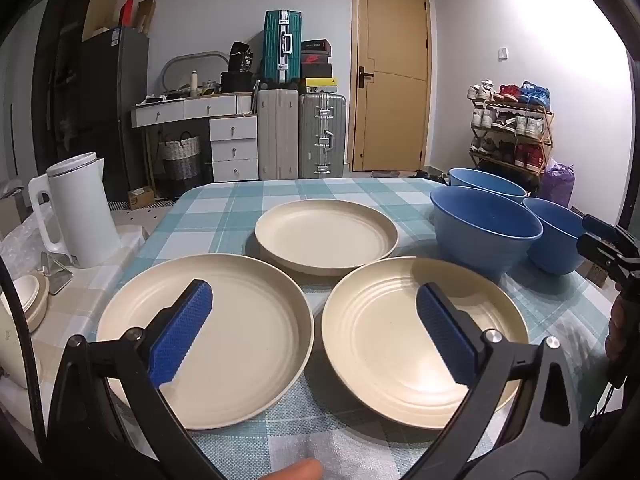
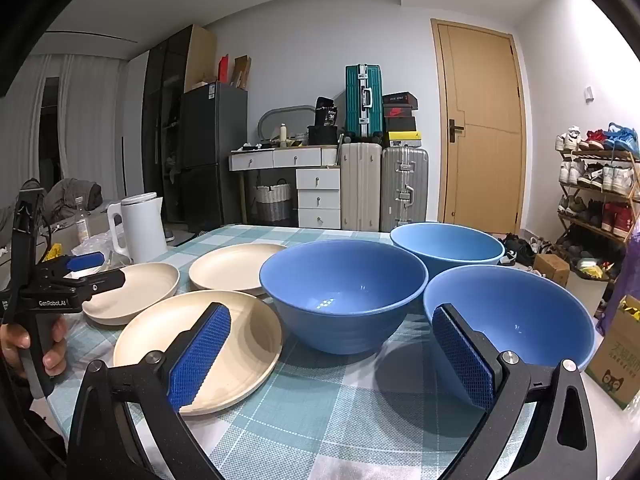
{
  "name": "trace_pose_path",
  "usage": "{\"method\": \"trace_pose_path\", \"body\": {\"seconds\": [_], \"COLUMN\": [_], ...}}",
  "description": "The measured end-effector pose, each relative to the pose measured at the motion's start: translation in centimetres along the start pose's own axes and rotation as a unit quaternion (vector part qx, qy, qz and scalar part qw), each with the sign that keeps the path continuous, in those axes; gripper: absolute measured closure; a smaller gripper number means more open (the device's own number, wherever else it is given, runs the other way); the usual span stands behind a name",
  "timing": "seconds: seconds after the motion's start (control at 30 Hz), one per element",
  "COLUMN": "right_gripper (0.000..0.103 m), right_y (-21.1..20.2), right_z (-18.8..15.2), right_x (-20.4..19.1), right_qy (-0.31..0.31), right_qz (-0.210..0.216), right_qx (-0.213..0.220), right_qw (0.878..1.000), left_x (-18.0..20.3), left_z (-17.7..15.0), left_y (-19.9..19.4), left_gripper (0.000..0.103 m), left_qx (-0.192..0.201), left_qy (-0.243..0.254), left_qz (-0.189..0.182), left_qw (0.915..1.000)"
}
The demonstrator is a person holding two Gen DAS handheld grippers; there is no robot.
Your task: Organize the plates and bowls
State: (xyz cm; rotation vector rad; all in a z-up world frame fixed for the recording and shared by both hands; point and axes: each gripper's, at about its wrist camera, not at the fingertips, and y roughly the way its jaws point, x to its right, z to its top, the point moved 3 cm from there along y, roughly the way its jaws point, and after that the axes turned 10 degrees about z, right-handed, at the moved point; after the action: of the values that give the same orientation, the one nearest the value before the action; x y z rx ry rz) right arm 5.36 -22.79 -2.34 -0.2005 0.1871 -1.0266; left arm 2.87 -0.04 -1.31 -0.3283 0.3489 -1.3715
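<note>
both tongs spread wide, nothing between the pads, nothing held. left tongs (image 1: 314, 332) hover low over the near edge of the tabletop (image 1: 224, 216), tipped down, aimed at the gap between the two near plates. right tongs (image 2: 332, 354) hover further right, pointed at the bowls.

layout: three cream plates on the left half, all flat, none stacked. near-left plate (image 1: 248, 344) and near-right plate (image 1: 384, 344) sit just beside each other, rims close, can't tell if they touch. far plate (image 1: 326, 236) sits behind the pair, its near rim just beside theirs. three blue bowls on the right, all upright and separate: middle bowl (image 2: 342, 292), far bowl (image 2: 448, 246), near-right bowl (image 2: 520, 312). the bowls stand close together; contact unclear.

read: plates grouped left, bowls grouped right, so one tool per group makes sense. sorting by type looks done; stacking not started. wide spread fits a rim pinch on either kind.

risk: plate rims are low and thin, so the pads need to come in nearly level. bowls are deep, so one pad inside the wall.

off-task: white kettle (image 1: 76, 212) at the left, green carton (image 2: 616, 364) at the right edge.
</note>
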Motion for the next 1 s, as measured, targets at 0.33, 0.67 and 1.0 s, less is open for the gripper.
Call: {"method": "trace_pose_path", "body": {"seconds": [0.33, 0.67, 1.0], "right_gripper": [0.000, 0.000, 0.000], "right_y": [0.0, 0.0, 0.0], "right_z": [0.0, 0.0, 0.0], "right_x": [0.0, 0.0, 0.0], "right_qy": [-0.003, -0.002, -0.003], "right_qz": [-0.001, -0.001, -0.001], "right_qx": [0.004, 0.004, 0.004], "right_qw": [1.000, 1.000, 1.000], "left_x": [0.0, 0.5, 1.0], "left_z": [0.0, -0.2, -0.1], "left_y": [-0.1, 0.1, 0.3], "left_gripper": [0.001, 0.001, 0.001], "left_qx": [0.010, 0.009, 0.012], "left_qy": [-0.005, -0.004, 0.002], "left_qz": [-0.002, -0.003, -0.004], "left_qw": [0.9999, 1.0000, 0.9999]}}
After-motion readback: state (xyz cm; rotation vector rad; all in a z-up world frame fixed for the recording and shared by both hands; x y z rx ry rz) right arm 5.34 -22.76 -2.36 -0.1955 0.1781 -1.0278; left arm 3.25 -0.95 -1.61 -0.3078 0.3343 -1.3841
